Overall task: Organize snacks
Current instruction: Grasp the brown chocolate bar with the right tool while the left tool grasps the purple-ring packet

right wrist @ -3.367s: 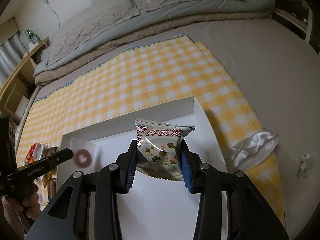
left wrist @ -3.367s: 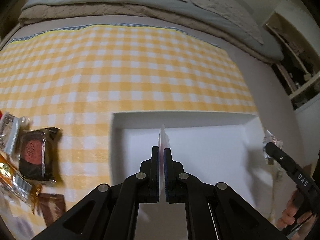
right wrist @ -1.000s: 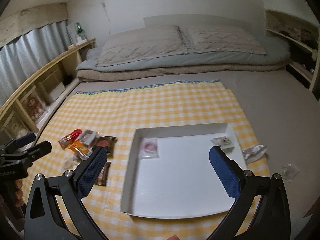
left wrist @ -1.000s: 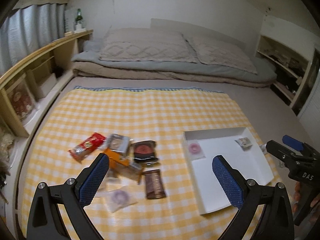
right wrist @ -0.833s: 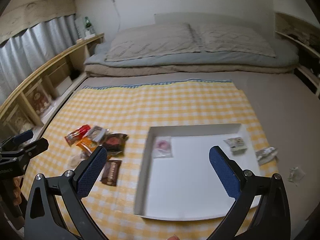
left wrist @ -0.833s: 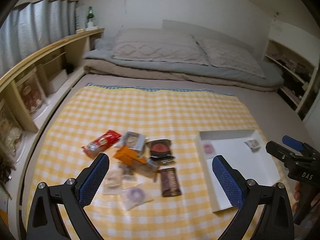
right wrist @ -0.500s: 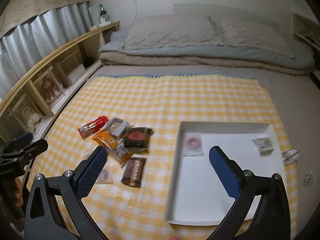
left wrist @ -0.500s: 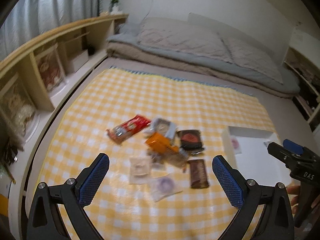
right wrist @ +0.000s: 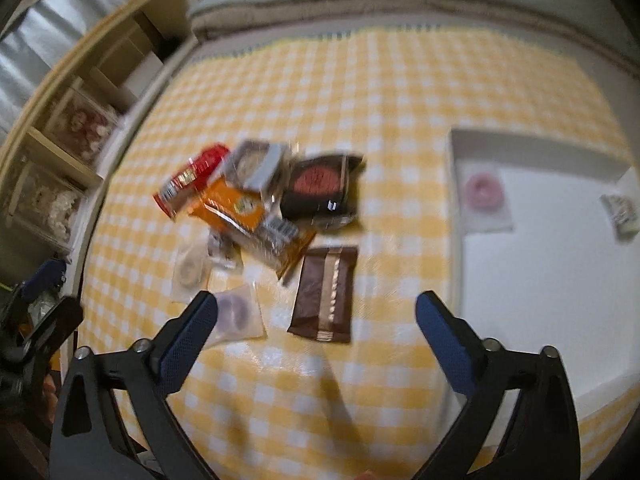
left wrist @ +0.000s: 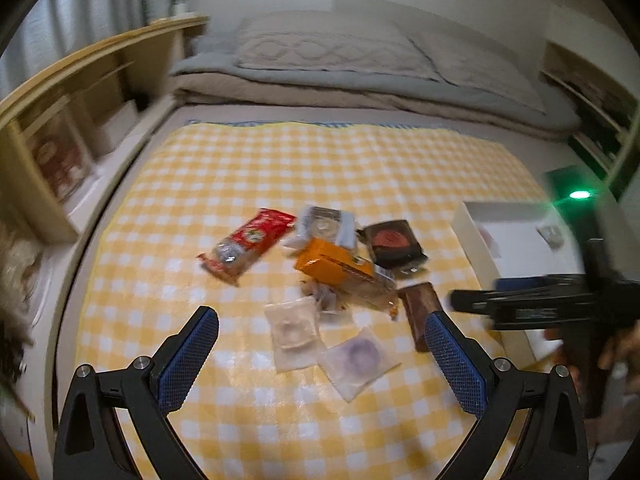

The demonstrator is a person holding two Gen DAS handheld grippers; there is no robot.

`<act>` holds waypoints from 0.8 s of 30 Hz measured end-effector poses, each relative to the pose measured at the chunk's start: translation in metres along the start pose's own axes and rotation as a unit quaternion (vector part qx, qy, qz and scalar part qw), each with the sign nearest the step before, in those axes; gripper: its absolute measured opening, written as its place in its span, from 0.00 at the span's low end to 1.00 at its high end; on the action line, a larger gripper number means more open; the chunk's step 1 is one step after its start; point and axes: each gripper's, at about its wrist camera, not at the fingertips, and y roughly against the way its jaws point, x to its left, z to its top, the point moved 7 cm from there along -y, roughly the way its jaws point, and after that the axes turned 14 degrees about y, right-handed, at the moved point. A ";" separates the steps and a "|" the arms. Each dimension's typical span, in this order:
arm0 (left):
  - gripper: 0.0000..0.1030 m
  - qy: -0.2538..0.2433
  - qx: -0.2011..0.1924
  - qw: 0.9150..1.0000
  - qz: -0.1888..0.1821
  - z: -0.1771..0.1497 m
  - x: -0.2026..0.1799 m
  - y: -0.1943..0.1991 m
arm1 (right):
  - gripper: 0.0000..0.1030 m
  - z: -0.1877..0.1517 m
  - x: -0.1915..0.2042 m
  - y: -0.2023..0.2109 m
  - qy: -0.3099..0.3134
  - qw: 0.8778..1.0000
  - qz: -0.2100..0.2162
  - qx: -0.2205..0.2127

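Observation:
A pile of snacks lies on the yellow checked cloth (left wrist: 360, 168): a red packet (left wrist: 248, 246), an orange packet (left wrist: 336, 268), a dark round-print packet (left wrist: 394, 242), a brown bar (right wrist: 326, 294) and clear donut bags (left wrist: 294, 332). My left gripper (left wrist: 320, 354) is open and empty above the clear bags. My right gripper (right wrist: 316, 336) is open and empty over the brown bar. The white tray (right wrist: 540, 344) at the right holds a pink donut bag (right wrist: 484, 196) and a small packet (right wrist: 622, 210).
Folded bedding and pillows (left wrist: 340, 64) lie beyond the cloth. Wooden shelves (left wrist: 60, 120) run along the left. The right gripper's handle (left wrist: 560, 304) shows in the left wrist view, over the tray's near side.
Both grippers have swung left and dropped closer to the snack pile. The tray has slid toward the right edge of both views.

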 end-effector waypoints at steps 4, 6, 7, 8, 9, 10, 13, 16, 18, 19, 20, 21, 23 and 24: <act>1.00 -0.021 0.025 0.999 -0.002 0.001 0.002 -0.023 | 0.77 -0.005 -0.003 -0.039 -0.013 0.999 -0.006 0.050; 1.00 -0.049 0.031 0.998 -0.001 0.000 -0.002 -0.035 | 0.74 -0.007 -0.003 -0.053 -0.011 0.998 -0.008 0.066; 1.00 -0.068 0.034 0.997 -0.002 -0.001 -0.006 -0.042 | 0.74 -0.007 -0.002 -0.059 -0.008 0.997 -0.008 0.072; 1.00 -0.084 0.042 0.996 -0.005 -0.003 -0.009 -0.049 | 0.74 -0.006 -0.001 -0.063 -0.004 0.997 -0.009 0.076; 1.00 -0.094 0.049 0.994 -0.009 -0.005 -0.012 -0.055 | 0.73 -0.006 0.000 -0.068 0.000 0.997 -0.012 0.081; 1.00 -0.105 0.057 0.993 -0.016 -0.007 -0.017 -0.061 | 0.73 -0.007 0.000 -0.073 0.003 0.996 -0.014 0.085; 0.97 -0.144 0.076 0.985 -0.052 -0.014 -0.031 -0.078 | 0.71 -0.009 -0.001 -0.085 0.006 0.995 -0.020 0.099; 0.88 -0.175 0.101 0.976 -0.081 -0.022 -0.039 -0.092 | 0.64 -0.009 -0.005 -0.091 0.013 0.994 -0.029 0.100; 0.82 -0.190 0.128 0.968 -0.100 -0.029 -0.043 -0.105 | 0.44 -0.007 -0.008 -0.091 0.015 0.995 -0.032 0.097; 0.82 -0.194 0.138 0.966 -0.105 -0.032 -0.044 -0.110 | 0.42 -0.006 -0.011 -0.090 0.010 0.995 -0.026 0.096; 0.81 -0.197 0.145 0.964 -0.106 -0.034 -0.044 -0.116 | 0.41 -0.005 -0.015 -0.090 0.005 0.995 -0.021 0.097; 0.81 -0.201 0.154 0.962 -0.107 -0.036 -0.044 -0.124 | 0.40 -0.004 -0.018 -0.088 0.002 0.995 -0.018 0.096; 0.81 -0.202 0.164 0.960 -0.104 -0.038 -0.042 -0.137 | 0.40 -0.002 -0.023 -0.084 0.004 0.996 -0.017 0.092; 0.81 -0.200 0.168 0.960 -0.103 -0.039 -0.041 -0.141 | 0.40 -0.002 -0.024 -0.082 0.006 0.996 -0.016 0.091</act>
